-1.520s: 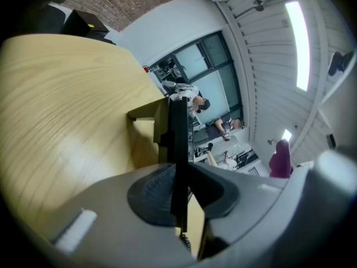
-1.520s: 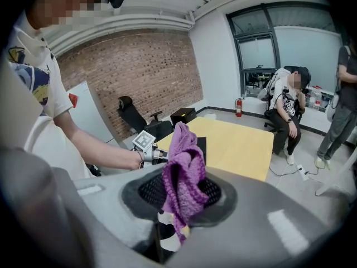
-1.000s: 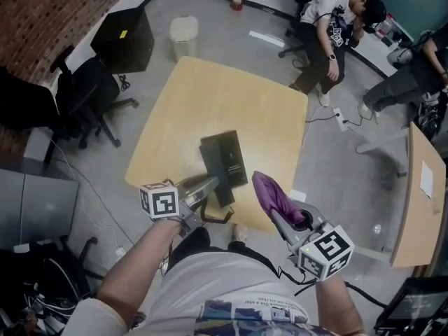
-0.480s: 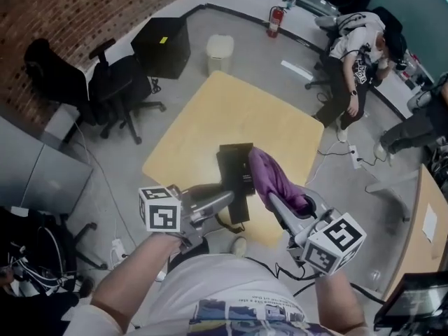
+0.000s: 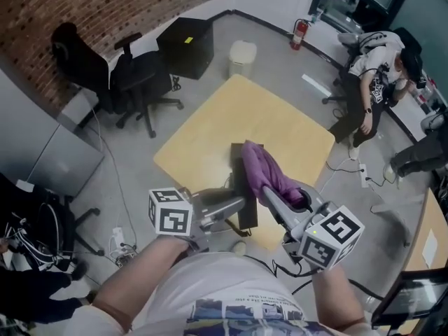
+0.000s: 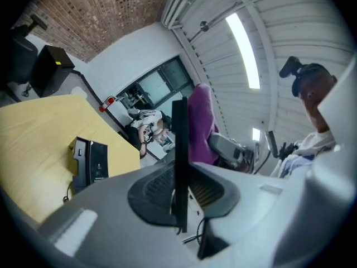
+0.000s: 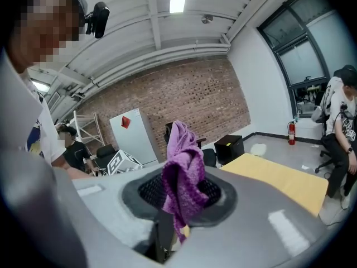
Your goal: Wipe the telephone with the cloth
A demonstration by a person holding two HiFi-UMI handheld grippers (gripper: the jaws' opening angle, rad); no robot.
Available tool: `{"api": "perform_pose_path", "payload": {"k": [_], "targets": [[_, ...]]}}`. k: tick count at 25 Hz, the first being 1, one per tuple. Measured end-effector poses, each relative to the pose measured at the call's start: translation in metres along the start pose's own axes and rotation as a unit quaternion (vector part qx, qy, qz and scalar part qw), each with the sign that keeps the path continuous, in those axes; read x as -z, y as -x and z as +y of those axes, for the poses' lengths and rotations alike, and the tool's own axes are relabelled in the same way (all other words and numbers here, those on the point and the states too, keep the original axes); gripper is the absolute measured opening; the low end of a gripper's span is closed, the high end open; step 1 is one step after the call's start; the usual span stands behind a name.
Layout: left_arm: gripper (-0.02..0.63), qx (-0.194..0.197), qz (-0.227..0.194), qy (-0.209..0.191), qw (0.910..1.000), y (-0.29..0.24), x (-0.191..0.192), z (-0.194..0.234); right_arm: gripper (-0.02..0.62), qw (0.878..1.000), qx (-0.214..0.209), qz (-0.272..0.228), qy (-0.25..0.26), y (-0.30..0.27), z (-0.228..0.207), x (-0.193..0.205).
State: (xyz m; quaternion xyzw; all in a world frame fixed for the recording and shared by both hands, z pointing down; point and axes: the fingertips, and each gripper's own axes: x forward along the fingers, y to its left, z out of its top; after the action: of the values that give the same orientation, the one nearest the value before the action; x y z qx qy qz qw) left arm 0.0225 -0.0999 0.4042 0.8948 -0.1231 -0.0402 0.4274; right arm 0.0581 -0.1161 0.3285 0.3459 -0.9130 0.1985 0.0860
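Note:
The black telephone base [image 6: 89,161] stands on the yellow table [image 6: 33,127], its top end showing in the head view [image 5: 241,152]. My left gripper [image 5: 241,203] points level and is shut on a thin black flat piece [image 6: 179,149], seen edge-on, which looks like the handset. A cord [image 5: 227,224] hangs below it. My right gripper [image 5: 269,196] is shut on the purple cloth [image 5: 266,173], which stands up from its jaws [image 7: 181,177] just right of the held black piece. The cloth hides part of the telephone in the head view.
Black office chairs [image 5: 140,75], a black cabinet [image 5: 185,44] and a white bin [image 5: 243,54] stand beyond the table [image 5: 210,131]. A seated person [image 5: 374,82] and a fire extinguisher [image 5: 299,33] are at the far right. A second table [image 5: 430,236] lies right.
Both grippers have risen. The purple cloth has moved left, from beside the telephone to against the black piece held by the left gripper. Both grips are unchanged.

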Motion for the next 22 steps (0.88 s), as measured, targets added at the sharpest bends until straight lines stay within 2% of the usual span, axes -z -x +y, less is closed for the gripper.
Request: {"api": "perform_pose_path", "payload": {"k": [8,17,22], "targets": [[0.080,-0.010,-0.026,-0.002,0.9996,0.009,-0.013,0.001,0.084,1.000,-0.010,0.020,-0.012,0.009,0.007,0.028],[0.080,-0.010,-0.033,-0.002,0.9994,0.012,-0.027,0.003,0.084,0.998,0.002,0.053,-0.034,0.024,0.016,0.069],[0.080,-0.011,-0.019,-0.009,0.9997,0.007,-0.021,0.004,0.084,0.999,0.013,0.040,-0.035,0.033,0.019,0.058]]}}
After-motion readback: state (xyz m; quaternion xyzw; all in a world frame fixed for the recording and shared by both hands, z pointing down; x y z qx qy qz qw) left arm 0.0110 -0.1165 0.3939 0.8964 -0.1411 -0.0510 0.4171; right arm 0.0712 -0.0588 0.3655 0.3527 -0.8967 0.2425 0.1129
